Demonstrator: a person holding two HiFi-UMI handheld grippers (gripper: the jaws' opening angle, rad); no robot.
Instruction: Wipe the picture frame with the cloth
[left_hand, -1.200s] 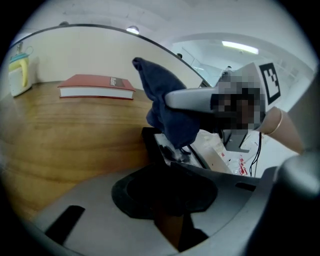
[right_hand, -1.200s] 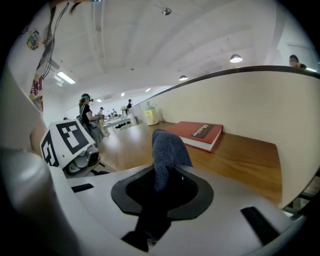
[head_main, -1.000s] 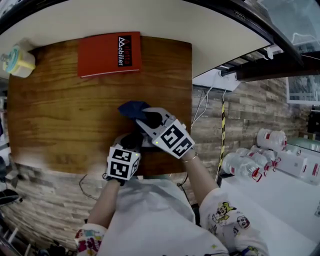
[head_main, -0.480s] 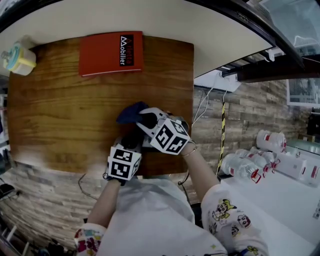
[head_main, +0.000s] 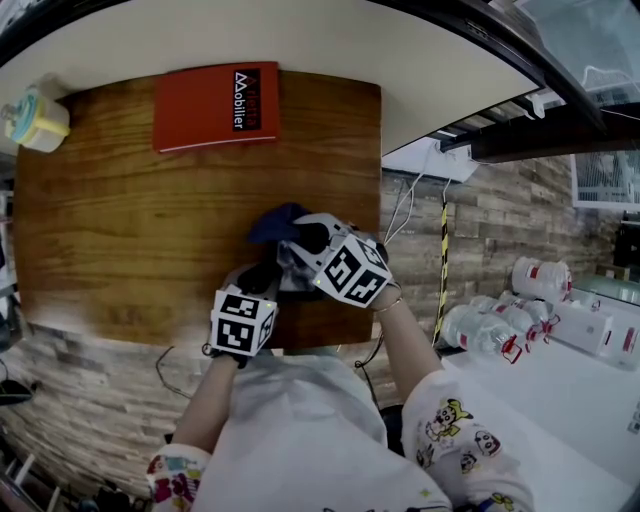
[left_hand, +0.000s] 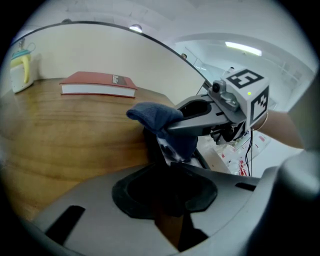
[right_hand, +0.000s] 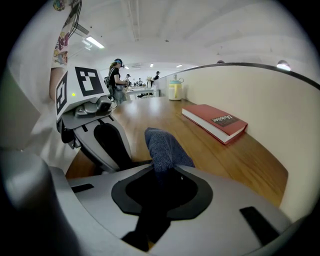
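A small dark-edged picture frame (head_main: 292, 270) stands at the near edge of the wooden table (head_main: 120, 220). My left gripper (head_main: 266, 288) is shut on its lower edge. In the left gripper view the frame (left_hand: 154, 146) rises right in front of the jaws. The dark blue cloth (head_main: 277, 222) is bunched in my right gripper (head_main: 297, 236), which is shut on it. It is draped over the frame's top, the cloth (left_hand: 156, 116) pressed there by the right gripper's fingers (left_hand: 200, 121). From the right gripper view the cloth (right_hand: 165, 147) sticks up out of the jaws, with the left gripper (right_hand: 95, 127) just beyond.
A red book (head_main: 215, 107) lies at the table's far edge. A yellow cup (head_main: 35, 122) stands at the far left corner. On the right the table ends, with cables (head_main: 405, 215) and bottles (head_main: 500, 325) on the floor below.
The right gripper has rolled and shifted slightly right and down, carrying the cloth across the frame's top. The left gripper and the frame have stayed where they were.
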